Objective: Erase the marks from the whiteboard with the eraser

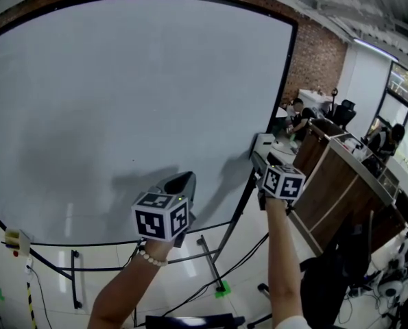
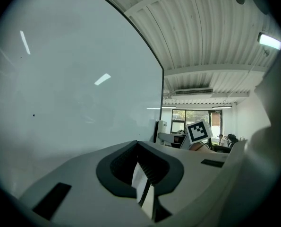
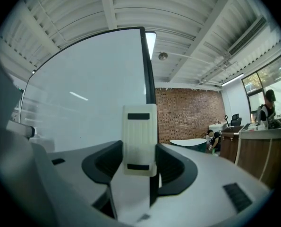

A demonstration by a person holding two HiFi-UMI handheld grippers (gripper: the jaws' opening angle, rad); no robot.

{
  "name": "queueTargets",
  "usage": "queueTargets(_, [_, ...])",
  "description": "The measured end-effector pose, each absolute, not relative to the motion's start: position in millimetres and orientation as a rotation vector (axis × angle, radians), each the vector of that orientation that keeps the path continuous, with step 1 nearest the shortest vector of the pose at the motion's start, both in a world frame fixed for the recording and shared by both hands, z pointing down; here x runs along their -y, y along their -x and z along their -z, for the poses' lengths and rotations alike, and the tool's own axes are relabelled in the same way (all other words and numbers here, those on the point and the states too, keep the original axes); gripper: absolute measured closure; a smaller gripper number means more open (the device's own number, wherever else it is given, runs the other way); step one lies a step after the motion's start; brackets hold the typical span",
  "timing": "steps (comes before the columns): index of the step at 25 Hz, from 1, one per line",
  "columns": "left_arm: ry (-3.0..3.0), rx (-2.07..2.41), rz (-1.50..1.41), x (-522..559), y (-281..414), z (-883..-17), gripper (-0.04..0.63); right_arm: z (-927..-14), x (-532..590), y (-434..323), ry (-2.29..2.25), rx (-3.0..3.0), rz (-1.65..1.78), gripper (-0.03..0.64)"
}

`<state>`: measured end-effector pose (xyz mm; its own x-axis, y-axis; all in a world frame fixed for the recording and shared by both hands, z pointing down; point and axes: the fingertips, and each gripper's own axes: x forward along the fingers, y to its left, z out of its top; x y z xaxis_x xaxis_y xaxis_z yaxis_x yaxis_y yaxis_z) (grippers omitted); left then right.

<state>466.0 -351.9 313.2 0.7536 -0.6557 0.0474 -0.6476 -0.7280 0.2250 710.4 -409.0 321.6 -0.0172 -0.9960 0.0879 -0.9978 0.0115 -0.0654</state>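
Note:
The whiteboard point(image 1: 135, 101) fills most of the head view, and I see no marks on it there. In the left gripper view the whiteboard point(image 2: 74, 79) shows one tiny dark speck point(image 2: 34, 115). My right gripper point(image 1: 260, 157) is at the board's lower right edge, shut on a white ribbed eraser point(image 1: 262, 144). In the right gripper view the eraser point(image 3: 140, 138) stands upright between the jaws of the right gripper point(image 3: 136, 174), beside the board point(image 3: 93, 93). My left gripper point(image 1: 181, 181) hangs before the board's lower middle, and the left gripper point(image 2: 142, 183) is shut with nothing held.
The board's black stand legs point(image 1: 210, 262) and cables run across the tiled floor below. A wooden counter point(image 1: 341, 177) stands to the right, with a brick wall point(image 1: 320, 53) and seated people point(image 1: 300, 118) behind it. A dark chair point(image 1: 334, 279) is at the lower right.

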Motion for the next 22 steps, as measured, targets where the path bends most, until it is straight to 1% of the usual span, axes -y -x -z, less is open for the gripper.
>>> queueTargets(5, [-2.702,1.032,0.045,352.0,-454.7,-320.8,0.594,-314.3,407.0,-685.1,-2.177,2.209,-0.13,0.37])
queueTargets(10, [-2.696,1.042,0.051,348.4,-431.9,-319.5,0.594,-312.5,404.9,-634.0,-2.141,2.211,-0.089,0.37])
queueTargets(22, [-2.653,1.108,0.084,337.4,-335.5,-311.8,0.594,-311.4,398.4,-506.0,-2.089,2.27,-0.113,0.37])
